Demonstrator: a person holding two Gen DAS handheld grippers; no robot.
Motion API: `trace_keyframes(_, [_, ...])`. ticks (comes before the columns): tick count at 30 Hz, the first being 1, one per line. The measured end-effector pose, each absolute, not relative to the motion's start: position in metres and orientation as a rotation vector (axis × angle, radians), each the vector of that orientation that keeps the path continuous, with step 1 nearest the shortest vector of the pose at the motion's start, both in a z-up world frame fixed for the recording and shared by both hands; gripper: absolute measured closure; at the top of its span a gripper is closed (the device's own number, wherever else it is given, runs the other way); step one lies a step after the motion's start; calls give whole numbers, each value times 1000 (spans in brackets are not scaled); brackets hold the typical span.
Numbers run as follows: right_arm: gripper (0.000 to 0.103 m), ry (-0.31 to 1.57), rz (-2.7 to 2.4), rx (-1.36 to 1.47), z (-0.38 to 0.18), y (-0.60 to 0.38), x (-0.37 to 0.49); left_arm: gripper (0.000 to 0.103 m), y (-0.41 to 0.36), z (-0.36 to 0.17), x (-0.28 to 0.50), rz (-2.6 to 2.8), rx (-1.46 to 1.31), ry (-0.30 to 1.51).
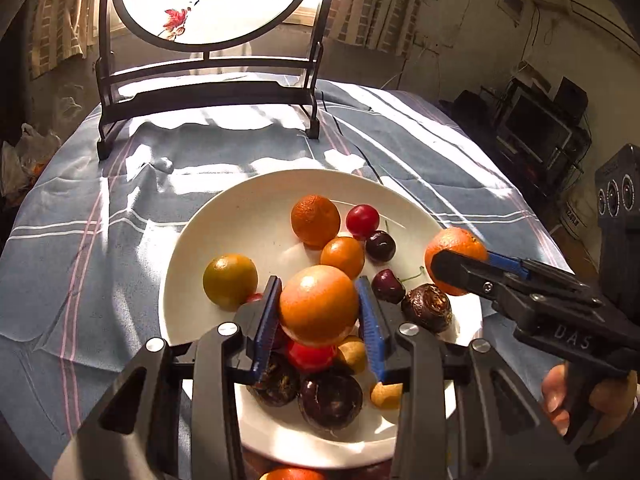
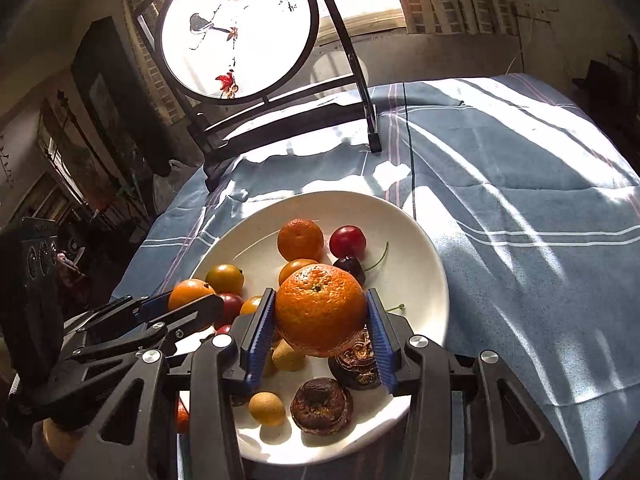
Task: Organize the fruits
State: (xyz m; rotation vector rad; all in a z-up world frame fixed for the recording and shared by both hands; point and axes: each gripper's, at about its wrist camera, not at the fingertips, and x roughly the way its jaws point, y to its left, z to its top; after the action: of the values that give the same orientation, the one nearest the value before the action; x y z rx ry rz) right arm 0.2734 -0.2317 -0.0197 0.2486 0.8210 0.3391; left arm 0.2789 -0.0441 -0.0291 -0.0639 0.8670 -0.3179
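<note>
Left gripper (image 1: pixel 318 312) is clamping a smooth orange (image 1: pixel 319 304) between its blue pads, lifted above the white plate (image 1: pixel 224 240) (cherries, small citrus, dark fruits still on it). Right gripper (image 2: pixel 320 320) is squeezing a dimpled mandarin (image 2: pixel 320 310), also above the plate, over the blue striped cloth (image 2: pixel 520 208).

We see a blue striped cloth (image 1: pixel 80 240) over the surface, a round painted screen (image 1: pixel 212 0) in its dark stand, curtains (image 1: pixel 372 8) behind, dark electronics (image 1: pixel 536 128) at right
</note>
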Motion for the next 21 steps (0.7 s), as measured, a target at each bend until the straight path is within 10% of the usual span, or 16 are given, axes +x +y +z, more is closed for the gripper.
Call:
trace_keyframes(5, [53, 765, 363, 230, -11, -234, 247, 38, -29, -22, 265, -304, -102, 830])
trace_keyframes(21, [48, 726, 391, 226, -47, -251, 114, 28, 9, -65, 146, -295, 126, 880])
